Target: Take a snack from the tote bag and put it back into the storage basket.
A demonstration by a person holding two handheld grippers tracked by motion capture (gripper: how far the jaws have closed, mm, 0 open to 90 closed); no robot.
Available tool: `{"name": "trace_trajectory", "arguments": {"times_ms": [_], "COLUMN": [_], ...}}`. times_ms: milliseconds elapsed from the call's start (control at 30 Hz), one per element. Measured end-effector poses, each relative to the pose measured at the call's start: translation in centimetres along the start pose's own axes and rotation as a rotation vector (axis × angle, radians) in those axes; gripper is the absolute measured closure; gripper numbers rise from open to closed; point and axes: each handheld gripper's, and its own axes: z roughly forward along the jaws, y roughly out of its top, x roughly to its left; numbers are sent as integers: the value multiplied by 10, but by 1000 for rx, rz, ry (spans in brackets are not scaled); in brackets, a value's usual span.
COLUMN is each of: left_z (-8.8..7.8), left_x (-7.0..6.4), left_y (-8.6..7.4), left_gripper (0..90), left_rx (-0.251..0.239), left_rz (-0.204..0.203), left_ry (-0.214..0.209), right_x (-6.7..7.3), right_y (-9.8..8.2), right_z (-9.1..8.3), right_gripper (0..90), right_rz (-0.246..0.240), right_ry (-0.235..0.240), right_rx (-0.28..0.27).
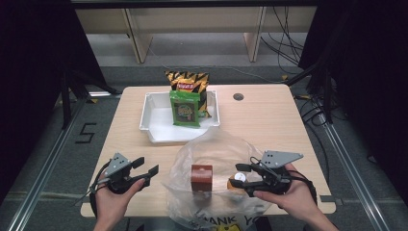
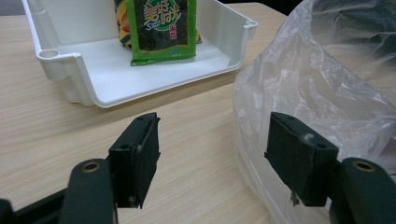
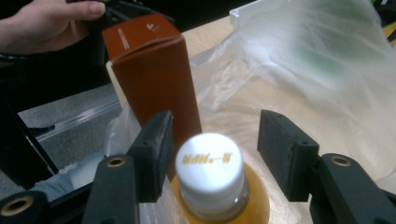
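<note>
White-capped orange bottle point(image 3: 211, 175) stood upright between right gripper's point(image 3: 215, 156) spread jaws, untouched; left gripper point(image 2: 215, 156) spread, empty.

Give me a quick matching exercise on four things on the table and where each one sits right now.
Things:
1. green snack packet
2. brown box
3. white-capped bottle
4. left gripper

Places:
A. between the right gripper's open jaws
B. upright in the white tray
C. left of the plastic bag, jaws open over bare table
D. standing inside the plastic bag, beside the bottle

Pairs: 1-B, 2-D, 3-A, 4-C
</note>
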Motion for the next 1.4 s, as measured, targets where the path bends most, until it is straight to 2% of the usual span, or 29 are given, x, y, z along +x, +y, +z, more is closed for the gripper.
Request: {"name": "trace_trajectory", "arguments": {"times_ms": [33, 67, 100, 167, 200, 233, 267, 333, 400, 433, 467, 500, 567, 600, 633, 667, 700, 733, 800, 833, 900, 933, 1000, 1033, 1100, 1167, 1233, 1267, 1400], "left_z": [0, 0, 0, 0, 0, 0, 0, 0, 0, 0, 0, 0, 0, 0, 0, 0, 0, 0, 1, 1, 1, 1, 1, 1, 1, 1, 1, 1, 1], "left_x": [0, 0, 0, 0, 0, 0, 0, 0, 0, 0, 0, 0, 0, 0, 0, 0, 0, 0, 0, 0, 0, 0, 0, 0, 0, 0, 0, 0, 0], "left_y": [0, 0, 0, 0, 0, 0, 0, 0, 0, 0, 0, 0, 0, 0, 0, 0, 0, 0, 0, 0, -1, -1, -1, -1, -1, -1, -1, -1, -1], "left_gripper": [338, 339, 339, 338, 339, 339, 339, 338, 339, 338, 338, 338, 338, 338, 338, 338, 338, 338, 338, 338, 338, 338, 338, 338, 338, 338, 338, 338, 337], "left_rx": [0, 0, 0, 2, 1, 2, 2, 2, 2, 2, 2, 1, 0, 2, 3, 2, 2, 1, -1, -1, -1, -1, 0, -1, 0, 0, -1, 0, 3], "left_rz": [-1, -4, -1, 1, 2, 2, 2, 2, 1, 2, 1, 0, 0, 2, 3, 3, 2, 0, 0, -1, 0, 0, 0, -1, -1, 0, 0, -1, -1], "left_ry": [0, 2, 0, 0, 0, 0, 0, -1, -1, -1, -1, -2, -4, -1, -1, -1, -1, -1, -7, -7, -8, -8, -8, -8, -8, -9, -9, -8, -11], "right_x": [-2, -3, -3, -5, -3, -6, -3, -7, -5, -5, -3, -5, -2, -5, -3, -5, -3, -5, -4, -5, -4, -6, -3, -6, -4, -6, -7, -8, -6], "right_y": [-1, -3, -4, -7, -9, -9, -11, -12, -15, -16, -17, -17, -20, -20, -22, -22, -24, -24, -27, -27, -29, -31, -33, -34, -36, -39, -40, -41, -43], "right_z": [0, 2, 2, 4, 5, 6, 6, 8, 9, 10, 10, 11, 12, 12, 13, 13, 14, 14, 16, 16, 17, 18, 19, 21, 22, 24, 25, 25, 26], "right_gripper": [436, 426, 418, 407, 403, 399, 396, 385, 372, 366, 359, 343, 318, 309, 301, 297, 294, 293, 286, 282, 277, 276, 272, 272, 271, 268, 264, 263, 263], "right_rz": [-24, -40, -21, -42, -4, -26, 12, -34, -10, -17, 1, -38, -5, -37, -15, -46, -22, -54, -27, -41, -19, -42, -19, -54, -25, -35, -28, -43, -37], "right_ry": [-33, -40, -43, -41, -48, -41, -45, -53, -47, -50, -47, -52, -50, -51, -51, -51, -58, -56, -59, -41, -52, -38, -39, -45, -49, -58, -33, -46, -48], "right_rx": [16, 8, 22, 31, 22, 28, 37, 31, 44, 44, 56, 51, 53, 57, 63, 59, 62, 66, 74, 80, 78, 85, 99, 92, 106, 98, 103, 94, 112]}}
